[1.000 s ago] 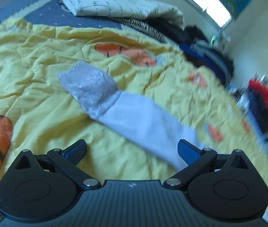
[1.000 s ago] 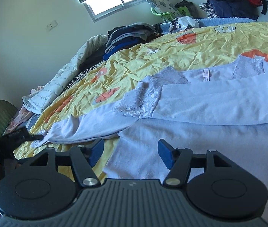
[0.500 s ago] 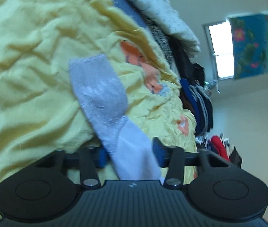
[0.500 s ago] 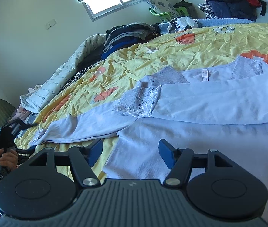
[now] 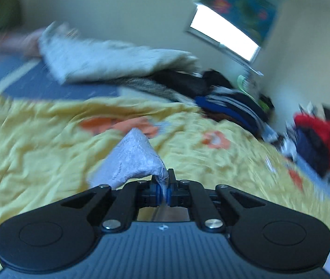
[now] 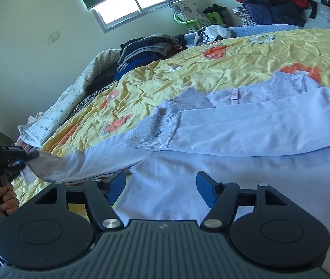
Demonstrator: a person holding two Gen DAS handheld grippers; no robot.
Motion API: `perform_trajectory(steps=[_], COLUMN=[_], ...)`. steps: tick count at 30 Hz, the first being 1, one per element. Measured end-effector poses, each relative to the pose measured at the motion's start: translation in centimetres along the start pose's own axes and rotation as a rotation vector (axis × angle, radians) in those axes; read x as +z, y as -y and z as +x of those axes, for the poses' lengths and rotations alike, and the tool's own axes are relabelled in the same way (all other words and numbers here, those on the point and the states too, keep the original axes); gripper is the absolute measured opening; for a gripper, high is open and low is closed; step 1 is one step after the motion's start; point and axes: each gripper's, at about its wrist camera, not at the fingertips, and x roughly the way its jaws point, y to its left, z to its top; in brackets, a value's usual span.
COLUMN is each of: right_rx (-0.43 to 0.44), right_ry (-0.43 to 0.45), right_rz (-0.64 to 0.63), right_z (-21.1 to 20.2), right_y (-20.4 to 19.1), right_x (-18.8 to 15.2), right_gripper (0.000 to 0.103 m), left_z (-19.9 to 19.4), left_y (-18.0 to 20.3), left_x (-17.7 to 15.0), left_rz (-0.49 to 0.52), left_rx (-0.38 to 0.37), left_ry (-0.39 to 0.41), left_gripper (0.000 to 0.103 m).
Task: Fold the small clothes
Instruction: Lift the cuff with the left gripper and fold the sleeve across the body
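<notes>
Our left gripper [image 5: 162,189] has its jaws clamped on the sleeve cuff [image 5: 137,158] of the pale top [image 6: 246,139] on the bed [image 6: 234,65]; our right gripper [image 6: 161,189] stands apart, empty. A thin pinch may slip, or drag the body askew.

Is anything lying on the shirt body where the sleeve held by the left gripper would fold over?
Nothing visible. The left gripper pinches the sleeve by its cuff; the other sleeve is already folded across the shirt.

No wording is legible. The quilt [image 6: 71,107] folded at the bed's edge carries lines of printed script too small to read, and the garment's neck label [image 6: 235,95] is unreadable.
</notes>
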Motion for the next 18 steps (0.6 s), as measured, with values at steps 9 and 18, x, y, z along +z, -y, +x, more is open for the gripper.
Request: perform_trajectory(steps=[9,18], right_rx=[-0.029,-0.046], right_ry=[0.015,0.037], right_rz=[0.05,0.078], right_z=[-1.0,-1.7], right_y=[2.1,3.5], right_x=[-0.2,-0.3], right_gripper=[0.071,0.071], left_z=[-1.2,-0.8], left_y=[9.0,12.9], left_x=[-4.2,-7.2], left_rz=[0.318,0.402], left_rx=[-0.057,-0.103], left_ry=[-0.024,-0.109], left_gripper=[0.005,0.005])
